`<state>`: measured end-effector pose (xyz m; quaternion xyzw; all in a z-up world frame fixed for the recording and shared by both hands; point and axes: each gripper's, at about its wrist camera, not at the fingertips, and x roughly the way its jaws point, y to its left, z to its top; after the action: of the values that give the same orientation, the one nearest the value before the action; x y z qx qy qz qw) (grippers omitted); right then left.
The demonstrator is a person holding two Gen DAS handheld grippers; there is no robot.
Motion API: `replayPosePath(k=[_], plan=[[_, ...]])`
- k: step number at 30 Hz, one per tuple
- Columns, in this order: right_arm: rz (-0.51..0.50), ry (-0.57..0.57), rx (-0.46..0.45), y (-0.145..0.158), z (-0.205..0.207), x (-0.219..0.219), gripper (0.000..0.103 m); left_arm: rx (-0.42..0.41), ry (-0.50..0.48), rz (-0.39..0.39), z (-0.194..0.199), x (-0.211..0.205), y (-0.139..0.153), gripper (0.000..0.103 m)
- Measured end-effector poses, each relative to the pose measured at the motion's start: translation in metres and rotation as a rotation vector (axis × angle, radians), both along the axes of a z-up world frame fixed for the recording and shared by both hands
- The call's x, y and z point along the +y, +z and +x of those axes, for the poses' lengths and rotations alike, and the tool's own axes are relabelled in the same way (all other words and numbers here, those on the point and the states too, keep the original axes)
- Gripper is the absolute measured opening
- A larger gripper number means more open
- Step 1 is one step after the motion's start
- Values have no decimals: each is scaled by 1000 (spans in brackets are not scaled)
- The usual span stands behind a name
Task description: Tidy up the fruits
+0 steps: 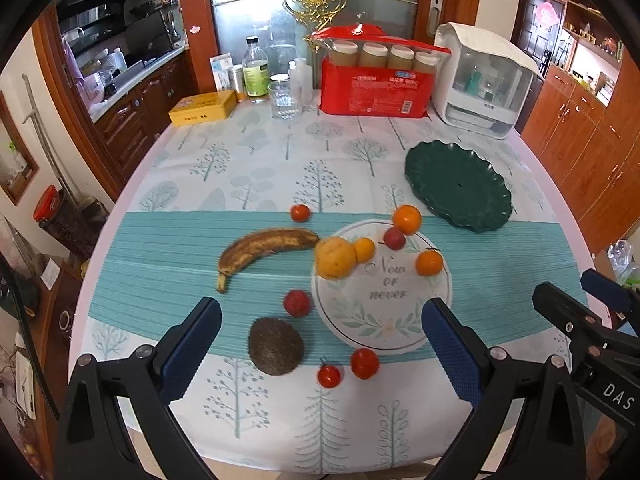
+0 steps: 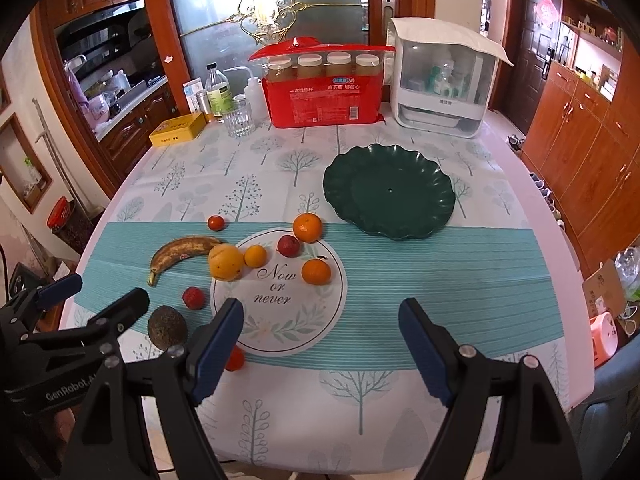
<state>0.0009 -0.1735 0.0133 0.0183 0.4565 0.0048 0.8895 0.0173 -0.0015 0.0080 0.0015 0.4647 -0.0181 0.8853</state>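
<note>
Loose fruit lies mid-table: a spotted banana (image 1: 264,249) (image 2: 182,255), a large yellow-orange fruit (image 1: 335,258) (image 2: 226,262), tangerines (image 1: 407,219) (image 2: 307,227), a dark avocado (image 1: 275,346) (image 2: 166,327), red lychees (image 1: 297,303) (image 2: 193,298) and cherry tomatoes (image 1: 364,363). An empty dark green plate (image 1: 458,185) (image 2: 389,190) sits at the back right. My left gripper (image 1: 320,344) is open above the avocado and tomatoes, holding nothing. My right gripper (image 2: 320,340) is open and empty over the placemat's near edge; it also shows in the left wrist view (image 1: 576,300).
At the table's far edge stand a red pack of paper cups (image 2: 324,98), a white covered rack (image 2: 440,80), a glass (image 2: 239,120), bottles (image 2: 219,94) and a yellow tin (image 2: 178,130). Wooden cabinets (image 2: 580,140) line the right side.
</note>
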Motion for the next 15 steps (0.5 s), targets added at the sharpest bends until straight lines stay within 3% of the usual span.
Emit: replayPosePath(k=[9,15], plan=[[10,-39,48,-4,15,23,81,12,-76,32,17,19,4,101],[-2,-59,78,-12,21,41,80,11,-106,8,29,39,0,101]])
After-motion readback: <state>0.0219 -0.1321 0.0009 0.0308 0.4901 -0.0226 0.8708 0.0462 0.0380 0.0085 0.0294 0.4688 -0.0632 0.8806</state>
